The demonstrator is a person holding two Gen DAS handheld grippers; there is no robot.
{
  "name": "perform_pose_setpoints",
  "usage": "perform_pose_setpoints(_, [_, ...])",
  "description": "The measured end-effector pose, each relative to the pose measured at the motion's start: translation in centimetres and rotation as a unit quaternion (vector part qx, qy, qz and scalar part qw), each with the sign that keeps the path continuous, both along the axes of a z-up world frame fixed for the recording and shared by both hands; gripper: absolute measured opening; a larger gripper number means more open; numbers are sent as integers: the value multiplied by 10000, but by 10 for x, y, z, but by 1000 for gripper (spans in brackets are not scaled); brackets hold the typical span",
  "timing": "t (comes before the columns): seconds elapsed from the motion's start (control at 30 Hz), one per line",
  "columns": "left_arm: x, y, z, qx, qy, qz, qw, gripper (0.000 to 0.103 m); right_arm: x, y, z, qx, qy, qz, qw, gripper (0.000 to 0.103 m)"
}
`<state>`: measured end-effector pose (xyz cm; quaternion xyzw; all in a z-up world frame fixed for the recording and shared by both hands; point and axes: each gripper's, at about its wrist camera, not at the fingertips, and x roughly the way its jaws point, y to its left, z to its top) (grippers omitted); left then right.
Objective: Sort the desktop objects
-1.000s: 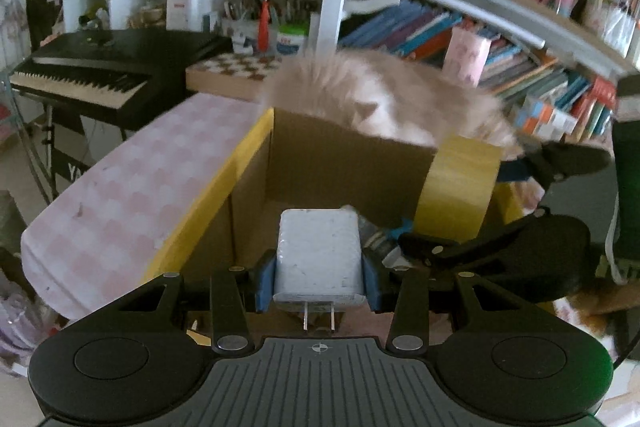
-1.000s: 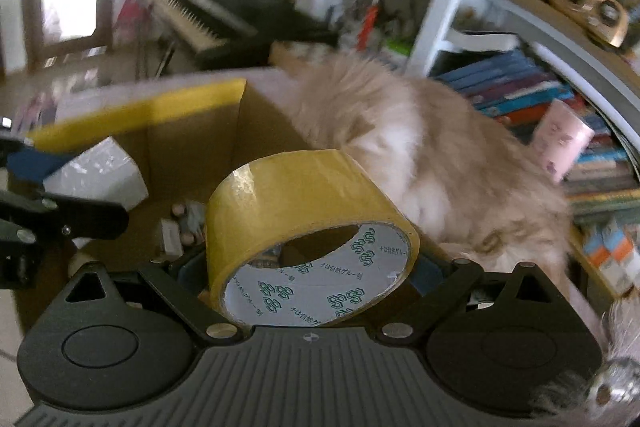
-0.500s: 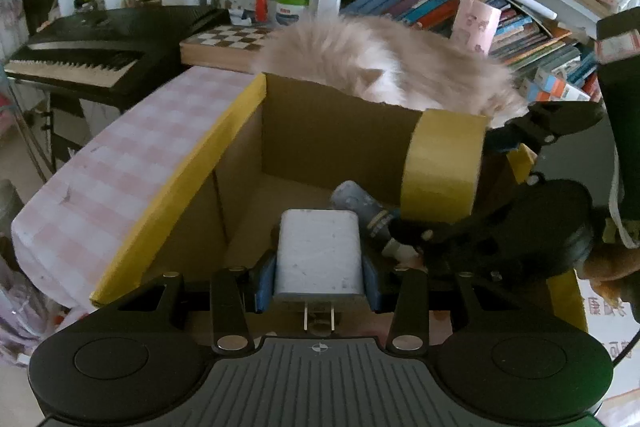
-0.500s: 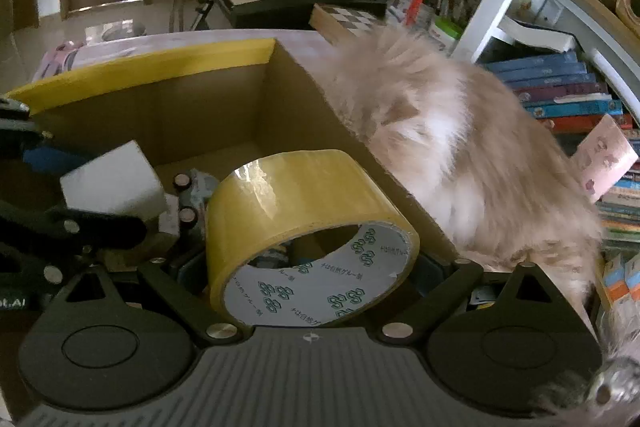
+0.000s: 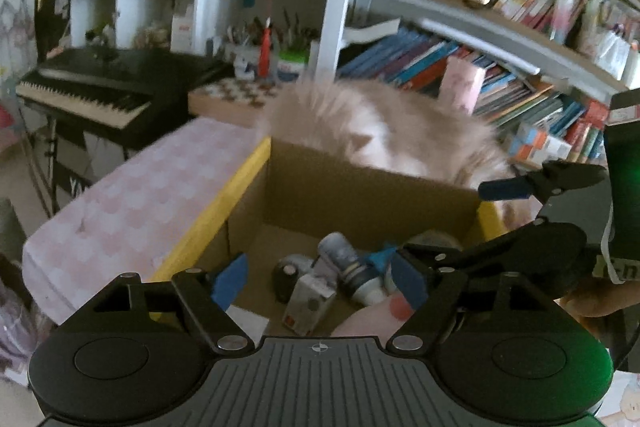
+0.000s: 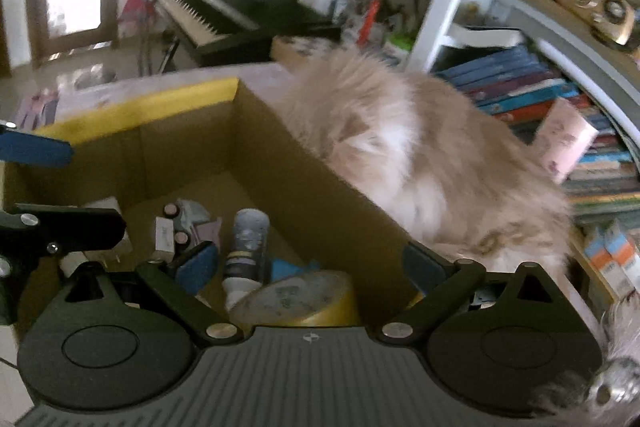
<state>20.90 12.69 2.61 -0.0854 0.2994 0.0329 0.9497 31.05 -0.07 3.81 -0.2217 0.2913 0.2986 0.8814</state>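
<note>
**Both grippers spread over the box**

A cat lies against the box's far wall. Left gripper and right gripper hover above it, jaws apart, empty. Tape and charger lie inside.

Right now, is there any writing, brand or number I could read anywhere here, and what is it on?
No text reads clearly.
Book spines on the shelf: too small and blurred.
Print on the yellow tape roll: blurred.
White sticker at the left view's right edge: letters cut off.
</note>
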Motion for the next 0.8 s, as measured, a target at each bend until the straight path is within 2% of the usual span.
perform_pose_setpoints(0.23, [-28,-7,22,-45,-477,-185,9987,86,-36,-26,27,436,-405,-622,9963,99])
perform_pose_setpoints(0.33, [-43,-9,29,-34,-647,-231,9976,86,-56,-41,36,776,-579,-1127,9889,99])
perform_pose_setpoints(0.5, [-74,-8,35,-104,-806,-272,9963,89,-98,-63,43,1323,-600,-1762,9736,99])
perform_pose_setpoints(0.63, [-100,-4,35,-218,-866,-291,9956,92,-137,-73,42,1354,-748,-2064,9662,99])
perform_pose_setpoints(0.8, [-129,-1,33,-166,-864,-302,9957,93,-182,-86,35,1402,-805,-2422,9567,99])
